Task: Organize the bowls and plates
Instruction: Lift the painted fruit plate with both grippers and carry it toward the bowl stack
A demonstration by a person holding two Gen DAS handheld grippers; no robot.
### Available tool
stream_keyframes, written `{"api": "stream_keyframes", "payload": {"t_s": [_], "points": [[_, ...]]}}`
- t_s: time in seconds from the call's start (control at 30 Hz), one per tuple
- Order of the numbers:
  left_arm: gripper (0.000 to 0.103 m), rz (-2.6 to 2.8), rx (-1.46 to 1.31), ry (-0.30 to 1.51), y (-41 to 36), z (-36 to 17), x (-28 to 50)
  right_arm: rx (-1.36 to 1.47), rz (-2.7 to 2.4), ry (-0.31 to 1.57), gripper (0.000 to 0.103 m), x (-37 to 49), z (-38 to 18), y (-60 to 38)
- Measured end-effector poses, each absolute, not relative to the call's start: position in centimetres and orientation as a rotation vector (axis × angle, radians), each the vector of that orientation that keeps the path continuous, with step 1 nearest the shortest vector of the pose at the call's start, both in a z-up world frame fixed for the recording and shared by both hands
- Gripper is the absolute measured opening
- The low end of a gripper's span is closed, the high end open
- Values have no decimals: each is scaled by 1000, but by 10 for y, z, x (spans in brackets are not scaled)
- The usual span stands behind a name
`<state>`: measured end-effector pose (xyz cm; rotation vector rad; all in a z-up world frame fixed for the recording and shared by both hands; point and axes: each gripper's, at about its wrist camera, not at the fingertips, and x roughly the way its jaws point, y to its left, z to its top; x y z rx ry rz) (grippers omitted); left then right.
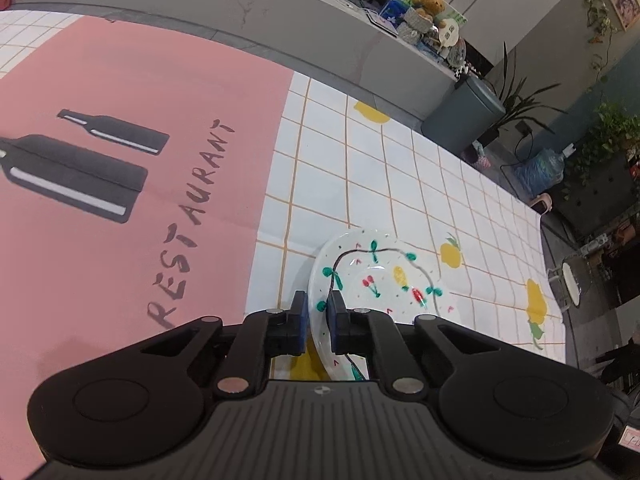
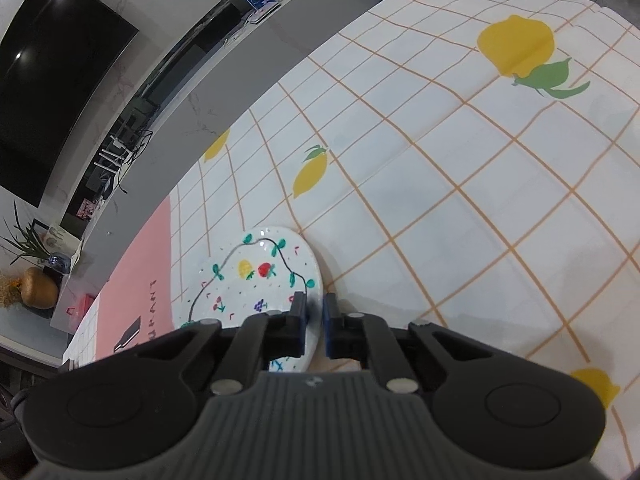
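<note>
My left gripper (image 1: 318, 312) is shut on the near left rim of a white bowl (image 1: 384, 276) painted with green leaves, cherries and a yellow fruit. The bowl is tilted above the lemon tablecloth. My right gripper (image 2: 315, 314) is shut on the right rim of a white plate (image 2: 256, 280) painted with a vine, a lemon and a strawberry. The plate is held edge-on between the blue pads (image 2: 327, 320), over the tablecloth.
The table carries a white grid cloth with lemons (image 2: 440, 184) and a pink RESTAURANT mat (image 1: 132, 184). A grey counter (image 1: 280, 32) runs behind the table. The table's far edge (image 1: 540, 220) drops off at the right, with plants and a bin beyond.
</note>
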<state>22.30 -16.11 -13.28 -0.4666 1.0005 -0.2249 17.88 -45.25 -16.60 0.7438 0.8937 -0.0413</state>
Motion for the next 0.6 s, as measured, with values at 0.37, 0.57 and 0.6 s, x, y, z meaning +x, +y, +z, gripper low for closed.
{"api": "stream_keyframes", "payload": {"t_s": [0.37, 0.57, 0.6], "points": [[10, -219, -512, 976, -145, -119, 191, 749, -16, 890, 7, 151, -151, -445], [10, -220, -519, 959, -137, -110, 174, 743, -3, 884, 7, 136, -142, -438], [10, -219, -522, 958, -136, -109, 171, 742, -1, 883, 7, 133, -141, -436]]}}
